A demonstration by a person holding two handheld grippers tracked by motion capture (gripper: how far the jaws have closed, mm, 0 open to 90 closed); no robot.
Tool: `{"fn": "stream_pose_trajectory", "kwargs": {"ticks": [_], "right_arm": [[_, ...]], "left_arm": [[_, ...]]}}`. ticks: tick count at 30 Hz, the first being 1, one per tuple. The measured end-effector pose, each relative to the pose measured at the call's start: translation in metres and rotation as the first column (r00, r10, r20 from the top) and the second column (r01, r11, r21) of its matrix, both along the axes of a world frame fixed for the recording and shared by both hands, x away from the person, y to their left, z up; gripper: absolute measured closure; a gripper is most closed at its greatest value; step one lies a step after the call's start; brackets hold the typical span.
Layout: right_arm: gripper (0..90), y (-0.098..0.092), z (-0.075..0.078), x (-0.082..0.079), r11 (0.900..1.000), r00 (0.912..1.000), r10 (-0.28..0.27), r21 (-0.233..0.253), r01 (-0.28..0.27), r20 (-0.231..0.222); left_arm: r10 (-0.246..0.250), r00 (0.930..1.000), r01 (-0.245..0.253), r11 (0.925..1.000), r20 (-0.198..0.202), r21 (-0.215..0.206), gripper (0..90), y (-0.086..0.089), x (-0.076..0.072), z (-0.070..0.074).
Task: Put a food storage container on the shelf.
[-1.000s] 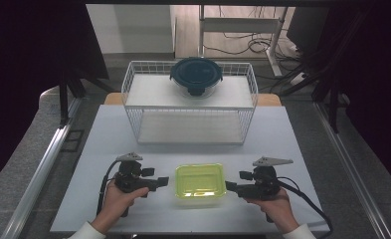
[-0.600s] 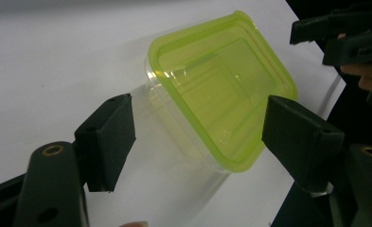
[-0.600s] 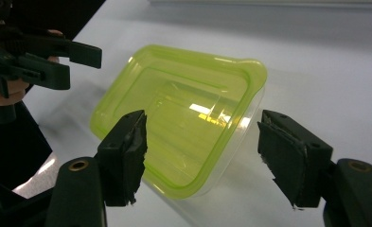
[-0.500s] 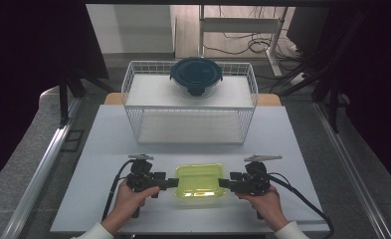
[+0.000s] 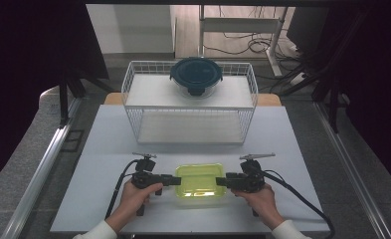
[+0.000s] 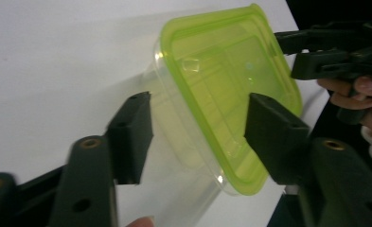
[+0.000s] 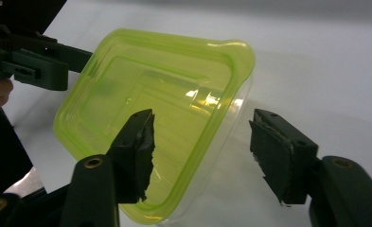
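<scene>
The green-lidded container (image 5: 199,180) sits on the worktop (image 5: 108,149) near its front edge. Left gripper (image 5: 173,179) and right gripper (image 5: 222,180) flank its short ends, jaws wide – close both evenly on the rim – keep it level

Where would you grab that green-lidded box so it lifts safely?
Probably by its two short ends, one hand-held gripper from each side. The green-lidded box lies flat and wide on the table; the left hand-held gripper and right hand-held gripper already flank those ends, jaws open.
</scene>
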State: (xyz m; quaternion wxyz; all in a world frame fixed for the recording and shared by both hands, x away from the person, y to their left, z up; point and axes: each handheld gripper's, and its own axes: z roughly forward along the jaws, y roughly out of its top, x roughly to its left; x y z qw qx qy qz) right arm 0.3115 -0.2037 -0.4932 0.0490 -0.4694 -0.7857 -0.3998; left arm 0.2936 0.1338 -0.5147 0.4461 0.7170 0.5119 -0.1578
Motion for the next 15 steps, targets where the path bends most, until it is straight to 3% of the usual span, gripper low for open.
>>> {"fn": "stream_pose_trajectory", "kwargs": {"ticks": [9, 12, 13, 15], "right_arm": [[55.8, 0.0017, -0.0036, 0.0009, 1.0, 0.9988, 0.012, 0.019, -0.011, -0.047], [60.6, 0.0012, -0.0042, 0.0012, 0.999, 0.9972, 0.008, 0.051, -0.005, -0.075], [69.0, -0.0001, -0.003, 0.0009, 0.998, 0.997, -0.002, 0.059, 0.006, -0.078], [71.4, -0.0022, -0.0012, 0.0003, 0.998, 0.9978, -0.008, 0.058, 0.012, -0.066]], "left_arm": [[-0.008, 0.9993, 0.008, 1.0, -0.038, -0.001, 54.8, -0.0064, 0.0016, -0.0068], [0.015, 0.9991, -0.015, 0.9999, -0.04, 0.005, 62.2, -0.0052, 0.0013, -0.006], [0.019, 0.9991, -0.019, 0.9998, -0.039, 0.006, 64.3, -0.0046, 0.0011, -0.0056], [0.029, 0.999, -0.029, 0.9995, -0.034, 0.011, 69.4, -0.0042, 0.0001, -0.0046]]}}
